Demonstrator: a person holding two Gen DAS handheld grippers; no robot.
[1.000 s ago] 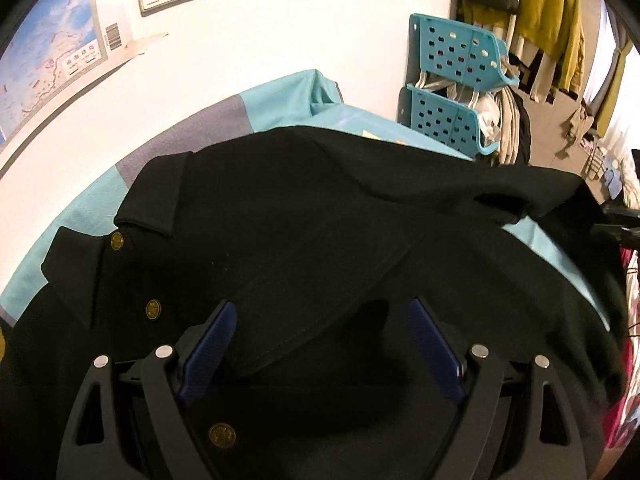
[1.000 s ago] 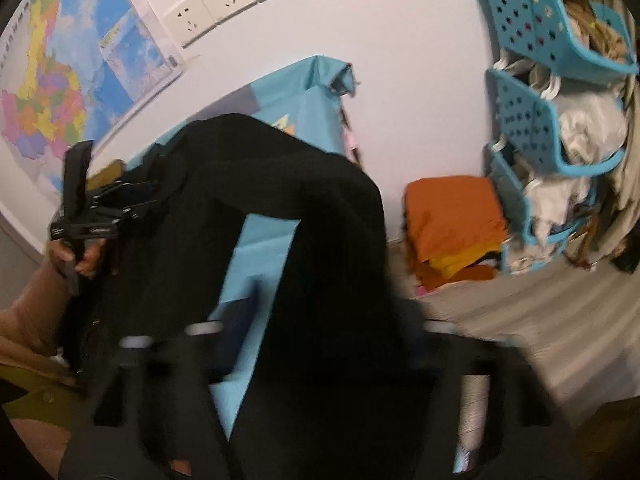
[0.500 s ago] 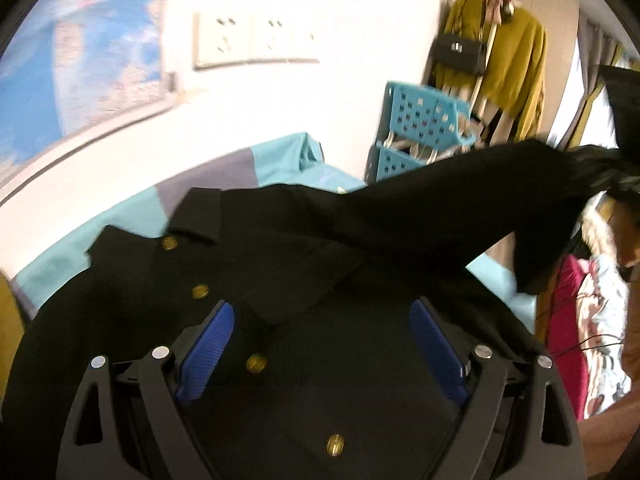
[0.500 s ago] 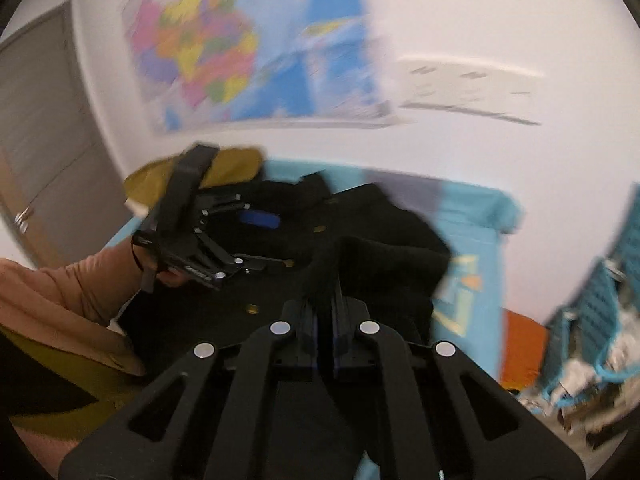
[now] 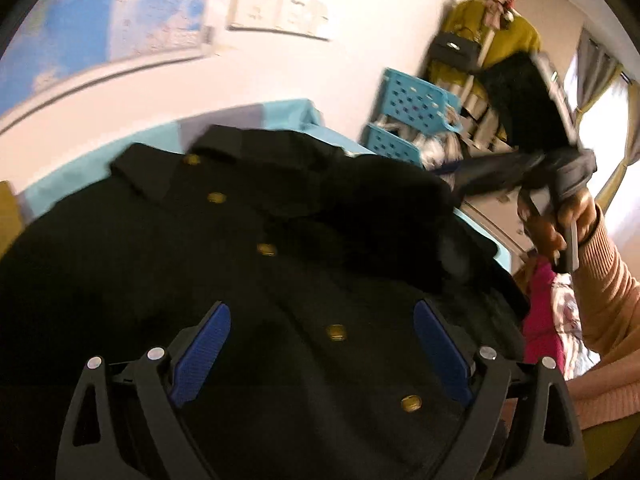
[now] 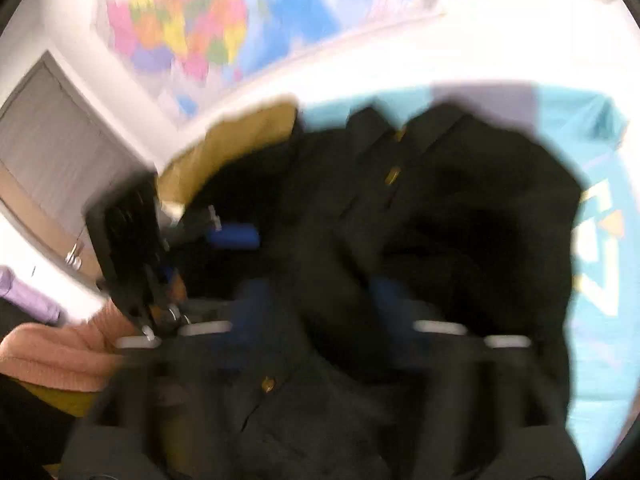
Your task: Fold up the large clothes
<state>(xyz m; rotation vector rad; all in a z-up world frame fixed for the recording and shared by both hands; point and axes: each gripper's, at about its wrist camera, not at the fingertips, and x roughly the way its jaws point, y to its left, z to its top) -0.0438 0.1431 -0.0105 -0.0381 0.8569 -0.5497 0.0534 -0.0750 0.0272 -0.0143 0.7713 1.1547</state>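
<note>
A black coat (image 5: 248, 264) with gold buttons (image 5: 336, 332) lies front-up on a turquoise cloth-covered surface (image 5: 288, 110). One black sleeve (image 5: 384, 200) lies folded across its chest. My left gripper (image 5: 320, 344) hovers over the button row, open wide, with nothing between its blue pads (image 5: 202, 346). My right gripper (image 5: 472, 176), held by a hand in a peach sleeve, is off the coat's right edge. In its own blurred view the right gripper (image 6: 324, 308) has its jaws opening above the coat (image 6: 460, 220), with no cloth pinched. The left gripper (image 6: 188, 240) shows there at the left.
A map (image 6: 208, 28) and wall sockets (image 5: 280, 12) are on the wall behind. Turquoise baskets (image 5: 416, 104) and a rack of mustard clothes (image 5: 504, 40) stand to the right. A mustard garment (image 6: 236, 148) lies by the coat. Pink clothes (image 5: 544, 320) are low right; a grey door (image 6: 60, 148) at left.
The right gripper carried the black sleeve across the coat, then went from shut to jaws apart and the sleeve dropped onto the chest. The left gripper drew back along the button row.
</note>
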